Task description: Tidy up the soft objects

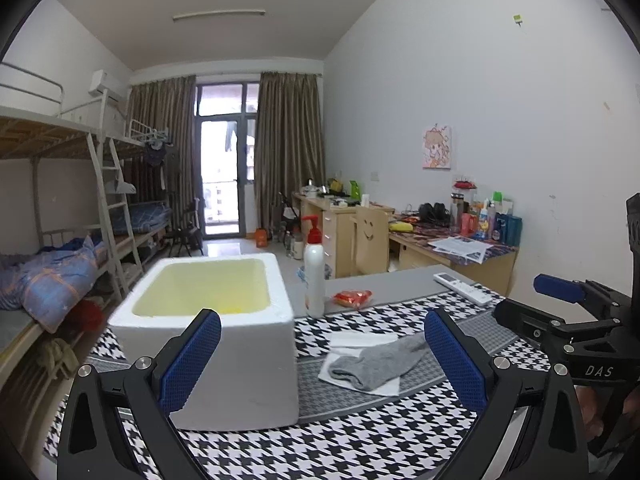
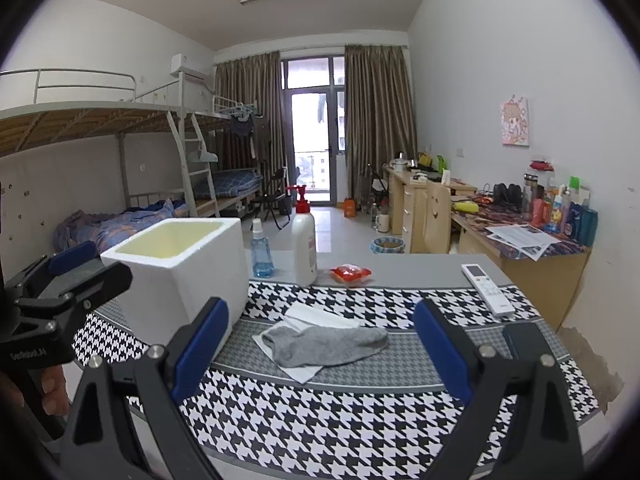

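A grey sock lies flat on a white cloth on the houndstooth tablecloth. A white foam box, open on top with a yellowish inside, stands left of the sock. My left gripper is open and empty, held near the front of the box. My right gripper is open and empty, held in front of the sock. Each gripper also shows at the edge of the other's view, the right one and the left one.
Behind the sock stand a white pump bottle, a red snack packet and a white remote. A blue bottle stands by the box. A dark phone lies at the right.
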Tool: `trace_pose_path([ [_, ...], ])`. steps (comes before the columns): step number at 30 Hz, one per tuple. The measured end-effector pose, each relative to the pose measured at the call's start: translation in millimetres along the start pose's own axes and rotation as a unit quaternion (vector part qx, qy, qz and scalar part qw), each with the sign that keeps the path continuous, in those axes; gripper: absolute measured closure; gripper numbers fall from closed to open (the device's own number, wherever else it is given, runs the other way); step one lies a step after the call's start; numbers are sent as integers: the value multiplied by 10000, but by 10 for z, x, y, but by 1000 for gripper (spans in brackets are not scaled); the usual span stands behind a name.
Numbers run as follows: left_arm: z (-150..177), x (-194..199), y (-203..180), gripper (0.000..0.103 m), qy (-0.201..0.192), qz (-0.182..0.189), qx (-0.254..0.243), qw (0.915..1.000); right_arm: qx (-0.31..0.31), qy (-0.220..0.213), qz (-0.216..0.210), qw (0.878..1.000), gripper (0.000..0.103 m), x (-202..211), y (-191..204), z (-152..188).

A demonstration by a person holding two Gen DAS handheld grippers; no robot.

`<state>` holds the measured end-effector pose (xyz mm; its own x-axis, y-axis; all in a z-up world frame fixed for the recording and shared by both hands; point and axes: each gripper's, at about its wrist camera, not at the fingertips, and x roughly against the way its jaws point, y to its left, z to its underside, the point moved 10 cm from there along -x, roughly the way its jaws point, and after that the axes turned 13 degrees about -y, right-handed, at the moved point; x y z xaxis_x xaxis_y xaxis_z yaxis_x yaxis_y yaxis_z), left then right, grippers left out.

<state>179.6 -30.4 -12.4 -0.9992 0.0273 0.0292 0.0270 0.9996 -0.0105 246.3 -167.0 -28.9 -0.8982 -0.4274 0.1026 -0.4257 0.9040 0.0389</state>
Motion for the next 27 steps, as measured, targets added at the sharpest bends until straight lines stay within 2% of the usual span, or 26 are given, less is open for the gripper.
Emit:
trace_pose_path([
  [7,106,-30,-145,1,138,218,32,9997,0,124,62,9999,7,2,-68,71],
  [17,337,-147,-333,1,526,469,178,9974,-118,374,205,9990,7,-35,-222,231],
  [27,580,-313,-413,1,850,398,173,9954,-171,538,186,9982,7,-137,-331,348],
])
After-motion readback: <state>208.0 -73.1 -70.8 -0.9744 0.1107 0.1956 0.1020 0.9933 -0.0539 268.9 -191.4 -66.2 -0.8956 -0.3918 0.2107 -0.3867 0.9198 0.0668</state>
